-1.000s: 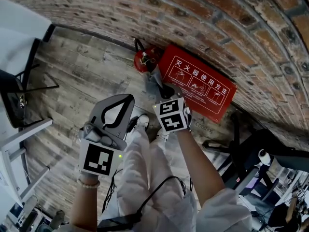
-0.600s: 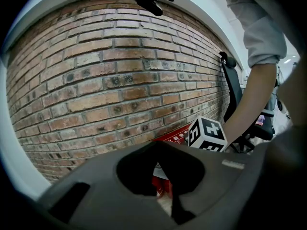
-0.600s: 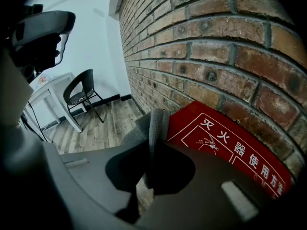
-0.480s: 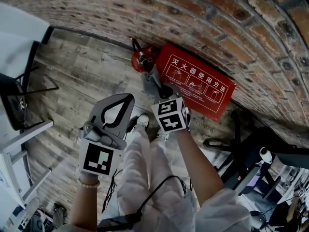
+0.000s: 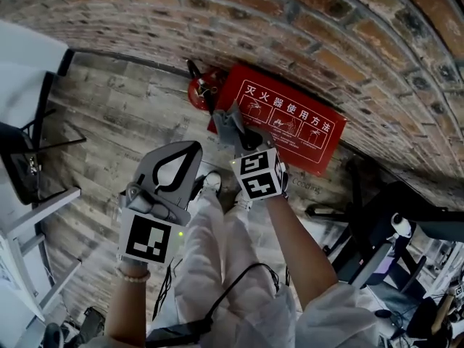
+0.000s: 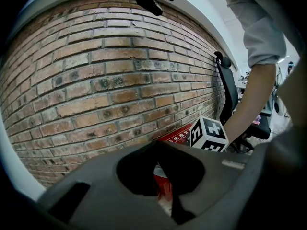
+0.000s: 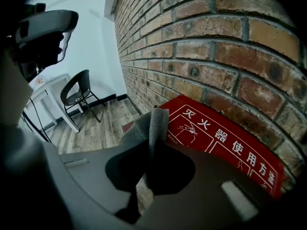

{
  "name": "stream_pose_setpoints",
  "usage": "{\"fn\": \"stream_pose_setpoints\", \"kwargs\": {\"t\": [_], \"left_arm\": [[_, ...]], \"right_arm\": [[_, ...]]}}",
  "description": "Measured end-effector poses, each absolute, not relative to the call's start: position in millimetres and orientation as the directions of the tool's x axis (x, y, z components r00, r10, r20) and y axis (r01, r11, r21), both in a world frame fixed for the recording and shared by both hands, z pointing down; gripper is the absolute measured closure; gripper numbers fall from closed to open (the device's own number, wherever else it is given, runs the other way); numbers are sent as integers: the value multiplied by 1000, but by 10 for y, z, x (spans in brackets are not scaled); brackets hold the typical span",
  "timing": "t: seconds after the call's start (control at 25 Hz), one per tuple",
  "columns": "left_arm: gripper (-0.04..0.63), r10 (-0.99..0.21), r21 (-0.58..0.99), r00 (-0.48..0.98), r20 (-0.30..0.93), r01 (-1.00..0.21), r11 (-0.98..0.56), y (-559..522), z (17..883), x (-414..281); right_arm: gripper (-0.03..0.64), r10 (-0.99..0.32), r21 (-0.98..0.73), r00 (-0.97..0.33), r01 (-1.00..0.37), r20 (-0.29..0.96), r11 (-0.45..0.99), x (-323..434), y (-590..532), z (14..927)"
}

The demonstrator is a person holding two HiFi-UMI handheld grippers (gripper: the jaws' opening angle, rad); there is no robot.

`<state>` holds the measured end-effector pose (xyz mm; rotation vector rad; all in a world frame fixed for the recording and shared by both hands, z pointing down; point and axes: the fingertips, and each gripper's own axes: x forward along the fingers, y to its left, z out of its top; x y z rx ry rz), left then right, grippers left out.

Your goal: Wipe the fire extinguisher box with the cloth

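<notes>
The red fire extinguisher box (image 5: 290, 125) with white print leans at the foot of the brick wall. My right gripper (image 5: 243, 140) is shut on a folded grey cloth (image 5: 226, 122), which sticks up over the box's left end. In the right gripper view the cloth (image 7: 146, 128) stands between the jaws, and the box (image 7: 225, 138) lies just beyond it. Lower left, my left gripper (image 5: 190, 149) is shut with nothing in it and hangs above the floor, away from the box. The left gripper view shows a strip of the box (image 6: 176, 134) under the bricks.
A red fire extinguisher (image 5: 199, 90) stands left of the box. The brick wall (image 5: 304, 20) runs behind both. A black chair (image 7: 79, 97) and a white table (image 7: 45, 99) stand further along the wooden floor (image 5: 123, 122). An office chair base (image 5: 355, 209) sits at the right.
My right gripper has carried the cloth a little closer to the box's left end. The view has shifted slightly. My left gripper has not moved.
</notes>
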<state>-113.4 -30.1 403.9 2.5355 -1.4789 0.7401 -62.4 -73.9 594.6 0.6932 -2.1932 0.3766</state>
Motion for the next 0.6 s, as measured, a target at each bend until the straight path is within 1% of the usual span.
{"fn": "stream_pose_setpoints", "kwargs": {"t": [0.6], "left_arm": [[598, -753, -143, 466, 465, -799, -583, -369, 4041, -685]], "right_arm": [[598, -397, -26, -501, -645, 769, 764, -56, -755, 5959]]}}
